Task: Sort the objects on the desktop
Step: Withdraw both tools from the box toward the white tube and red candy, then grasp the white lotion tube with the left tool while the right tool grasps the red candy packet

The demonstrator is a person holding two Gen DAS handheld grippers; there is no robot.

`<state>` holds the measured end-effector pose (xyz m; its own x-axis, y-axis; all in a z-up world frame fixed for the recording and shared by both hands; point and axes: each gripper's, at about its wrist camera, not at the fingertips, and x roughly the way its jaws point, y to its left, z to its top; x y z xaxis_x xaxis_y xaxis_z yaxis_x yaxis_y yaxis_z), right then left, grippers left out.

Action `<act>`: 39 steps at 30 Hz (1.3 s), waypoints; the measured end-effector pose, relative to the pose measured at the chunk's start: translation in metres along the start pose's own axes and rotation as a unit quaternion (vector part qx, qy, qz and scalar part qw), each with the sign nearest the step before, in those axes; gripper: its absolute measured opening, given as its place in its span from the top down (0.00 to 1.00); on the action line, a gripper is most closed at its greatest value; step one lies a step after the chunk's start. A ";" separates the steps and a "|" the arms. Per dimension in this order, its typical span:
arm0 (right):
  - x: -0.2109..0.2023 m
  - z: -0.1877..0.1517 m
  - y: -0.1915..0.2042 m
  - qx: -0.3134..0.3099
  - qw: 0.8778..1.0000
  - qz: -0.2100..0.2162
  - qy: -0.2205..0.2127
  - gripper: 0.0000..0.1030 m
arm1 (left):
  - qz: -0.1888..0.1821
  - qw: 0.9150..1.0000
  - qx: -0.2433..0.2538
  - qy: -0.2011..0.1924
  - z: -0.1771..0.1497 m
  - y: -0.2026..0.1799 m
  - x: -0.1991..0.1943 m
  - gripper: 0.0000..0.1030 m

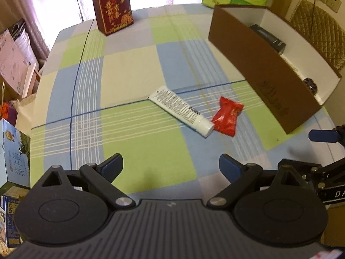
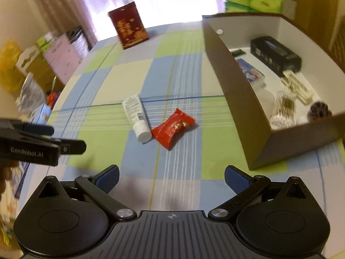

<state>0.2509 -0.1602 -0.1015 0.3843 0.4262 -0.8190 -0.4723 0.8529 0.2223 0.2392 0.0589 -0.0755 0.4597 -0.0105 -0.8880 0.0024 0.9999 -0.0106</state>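
Where the checked cloth covers the table (image 1: 129,69), a white tube (image 1: 181,111) lies flat with its cap touching a red snack packet (image 1: 227,116); both sit just left of the brown sorting box (image 1: 258,71), which holds a black box (image 2: 276,54) and other small items. Nearer than the tube, the left tool (image 1: 170,168) and right tool (image 2: 171,178) hover wide open, gripping nothing. A dark red carton (image 1: 113,8) stands well beyond the tube.

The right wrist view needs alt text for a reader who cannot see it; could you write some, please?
The open right gripper hovers above a checked tablecloth, facing a white tube touching a red snack packet. A brown box of sorted items sits right.
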 end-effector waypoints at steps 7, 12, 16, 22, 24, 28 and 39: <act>0.012 -0.010 -0.017 0.054 0.998 -0.034 0.006 0.02 | -0.012 1.000 -0.012 0.021 0.009 0.001 0.032 0.09; 0.013 -0.016 -0.036 0.097 0.994 -0.052 0.011 0.02 | -0.022 0.999 -0.016 0.024 0.030 -0.008 0.061 0.11; 0.010 -0.020 -0.050 0.120 0.990 -0.069 0.010 0.02 | -0.024 0.999 -0.016 0.023 0.052 -0.017 0.088 0.14; 0.007 -0.026 -0.057 0.141 0.987 -0.078 0.012 0.02 | -0.016 0.999 -0.016 0.036 0.072 -0.019 0.127 0.19; 0.009 -0.027 -0.056 0.144 0.986 -0.078 0.015 0.02 | -0.010 0.999 -0.008 0.045 0.073 -0.018 0.137 0.24; 0.015 -0.024 -0.048 0.136 0.988 -0.070 0.018 0.02 | -0.027 0.998 -0.011 0.047 0.071 -0.004 0.141 0.37; 0.060 0.004 0.011 0.046 0.998 -0.035 -0.005 0.03 | -0.003 0.999 -0.003 0.033 0.053 0.061 0.134 0.71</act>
<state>0.2722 -0.1244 -0.1461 0.4225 0.3670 -0.8288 -0.3687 0.9049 0.2128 0.3479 0.1191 -0.1704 0.4004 -0.0165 -0.9162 -0.0004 0.9998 -0.0182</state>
